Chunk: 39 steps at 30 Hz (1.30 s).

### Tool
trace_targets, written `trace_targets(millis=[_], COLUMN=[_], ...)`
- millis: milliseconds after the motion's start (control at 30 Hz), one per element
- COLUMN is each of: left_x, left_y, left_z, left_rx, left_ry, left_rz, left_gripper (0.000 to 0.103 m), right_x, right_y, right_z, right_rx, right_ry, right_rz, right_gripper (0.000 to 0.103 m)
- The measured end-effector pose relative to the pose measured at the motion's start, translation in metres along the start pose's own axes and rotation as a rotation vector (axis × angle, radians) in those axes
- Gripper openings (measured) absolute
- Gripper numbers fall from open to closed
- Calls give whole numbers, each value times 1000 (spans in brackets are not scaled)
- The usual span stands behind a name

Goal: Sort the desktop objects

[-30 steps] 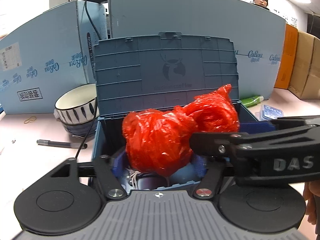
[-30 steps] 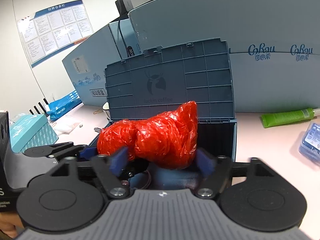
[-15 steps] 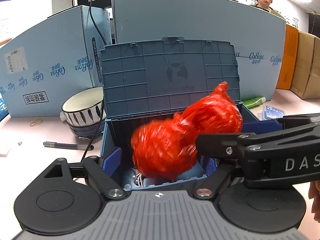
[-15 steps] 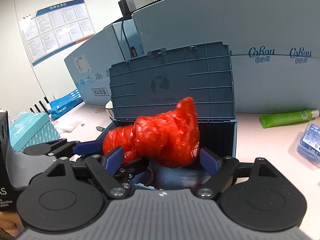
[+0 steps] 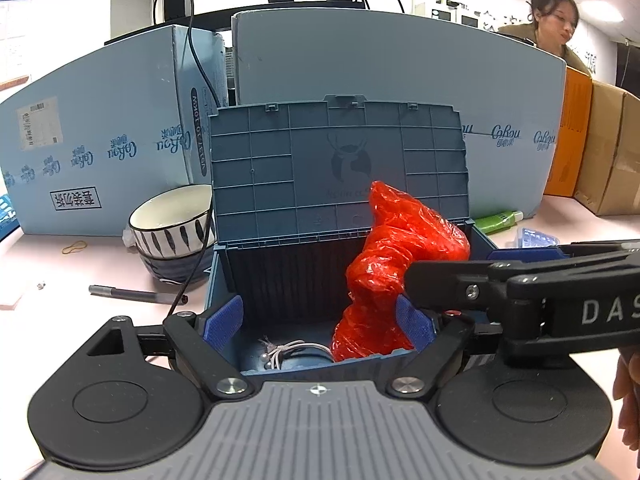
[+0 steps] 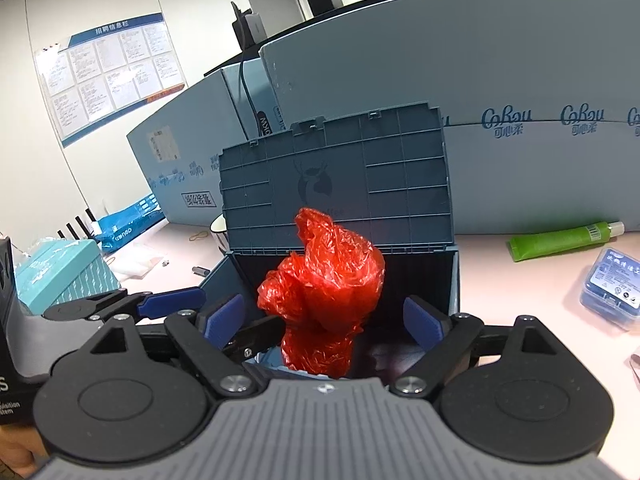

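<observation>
A crumpled red plastic bag (image 5: 392,264) (image 6: 328,280) stands upright inside the open blue storage box (image 5: 218,276), whose lid (image 6: 332,184) is raised behind it. My left gripper (image 5: 319,322) is open at the box's near rim; the bag leans by its right pad and the left pad is free. My right gripper (image 6: 324,318) has its jaws opening, with the bag between the pads and touching neither. The right gripper's black finger (image 5: 480,280) crosses the left wrist view. A white cord (image 5: 288,350) lies on the box floor.
Stacked striped bowls (image 5: 172,220), a pen (image 5: 132,294) and a rubber band (image 5: 76,245) lie left of the box. A green tube (image 6: 560,240) and a blue plastic case (image 6: 612,284) lie to its right. Large blue cartons (image 5: 100,152) wall the back; a person (image 5: 556,12) stands behind.
Both grippers' jaws have widened and their pads have come off the red bag. The bag has shrunk from a wide bundle to an upright bunch at the box's right side.
</observation>
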<state>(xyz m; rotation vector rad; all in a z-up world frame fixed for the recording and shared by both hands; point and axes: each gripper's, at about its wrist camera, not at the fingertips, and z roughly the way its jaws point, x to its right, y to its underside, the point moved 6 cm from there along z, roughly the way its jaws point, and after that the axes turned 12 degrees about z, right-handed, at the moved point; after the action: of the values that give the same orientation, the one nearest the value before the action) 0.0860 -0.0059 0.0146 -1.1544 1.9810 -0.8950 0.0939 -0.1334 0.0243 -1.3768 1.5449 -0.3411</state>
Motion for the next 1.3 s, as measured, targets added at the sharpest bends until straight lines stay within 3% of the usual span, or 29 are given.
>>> trace_targets(millis=[433,567,600,667,900,1300], left_x=[1,4,4,3,-9,-7], left_y=[1,0,0,-1,1,1], left_z=[-9,-10,-10,-11,-8,-1], left_rx=[20,27,28,34,22,-13], left_ry=[7,29,29,14,-8,-3], left_rz=[-41,-36,-35,-31,-66,-52], left_gripper=[82,83,90,92,92,92], right_x=[-11,-18,-19,-20,-15,-12], right_y=[-10,-8,-8,-7,-1,-1], right_z=[-14,-6,-4,0,11,9], right_rx=[89,62,53,34,-31,-45], right_ry=[-30,-55,-57,-63,-79,-67], right_rz=[-28,-39,-41,-38,33,15], right_gripper=[91,91,91,91,91,92])
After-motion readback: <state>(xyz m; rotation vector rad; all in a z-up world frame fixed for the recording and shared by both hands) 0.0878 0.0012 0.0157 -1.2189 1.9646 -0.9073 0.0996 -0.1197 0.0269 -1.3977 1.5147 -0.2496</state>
